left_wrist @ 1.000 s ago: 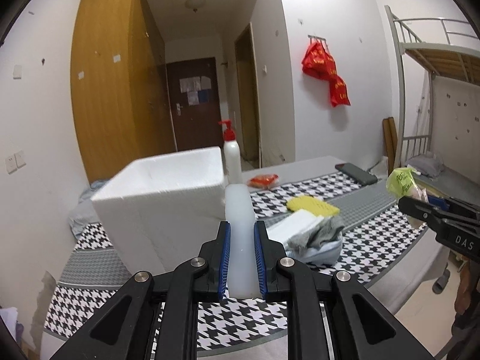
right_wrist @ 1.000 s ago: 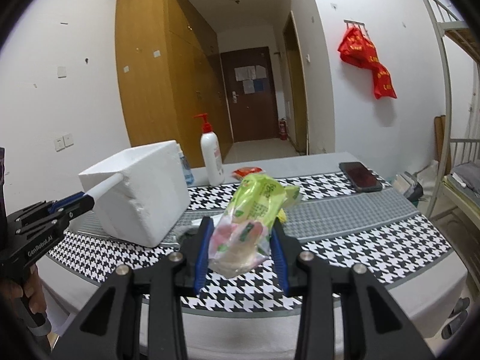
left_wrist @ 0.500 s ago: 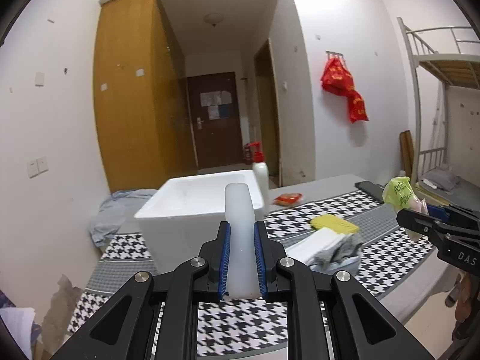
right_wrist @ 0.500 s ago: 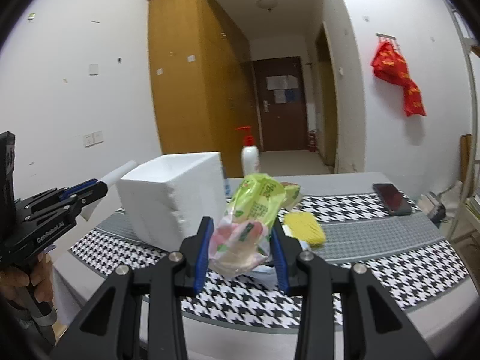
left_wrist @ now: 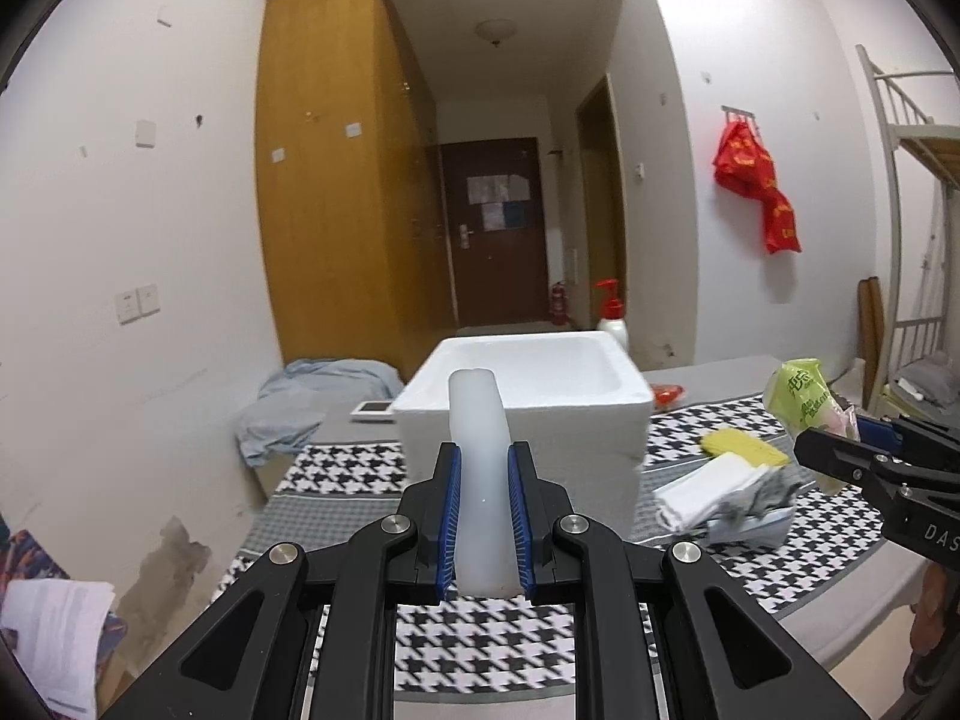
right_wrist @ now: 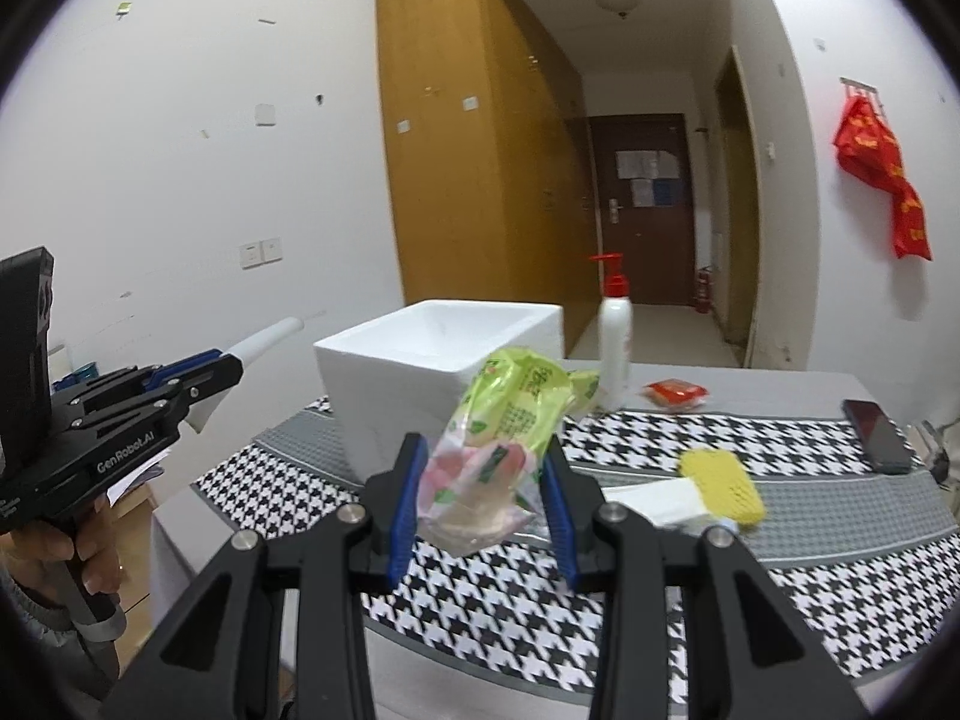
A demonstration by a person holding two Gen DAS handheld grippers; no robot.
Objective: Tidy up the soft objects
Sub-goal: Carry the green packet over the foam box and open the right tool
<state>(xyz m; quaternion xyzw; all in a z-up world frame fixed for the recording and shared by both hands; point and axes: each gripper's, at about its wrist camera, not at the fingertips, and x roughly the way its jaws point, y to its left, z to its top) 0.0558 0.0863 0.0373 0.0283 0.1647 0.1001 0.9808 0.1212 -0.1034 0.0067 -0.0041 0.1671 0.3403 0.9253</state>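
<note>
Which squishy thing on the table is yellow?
The bumpy yellow sponge, lying on the checked cloth right of the foam box. The folded cloths touching it are white and grey, not yellow.

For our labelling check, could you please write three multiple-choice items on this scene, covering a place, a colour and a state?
1. Where does the phone lie?
A. inside the foam box
B. on the checked cloth at the table's right side
C. on the floor

2. What colour is the pump on the bottle?
A. red
B. blue
C. black

3. What is the right gripper doing?
A. standing open
B. clamping a snack bag
C. clamping a sock

Answers: 1 B, it rests flat on the cloth; 2 A, the pump head is red; 3 B, the bag sits between both pads.
</note>
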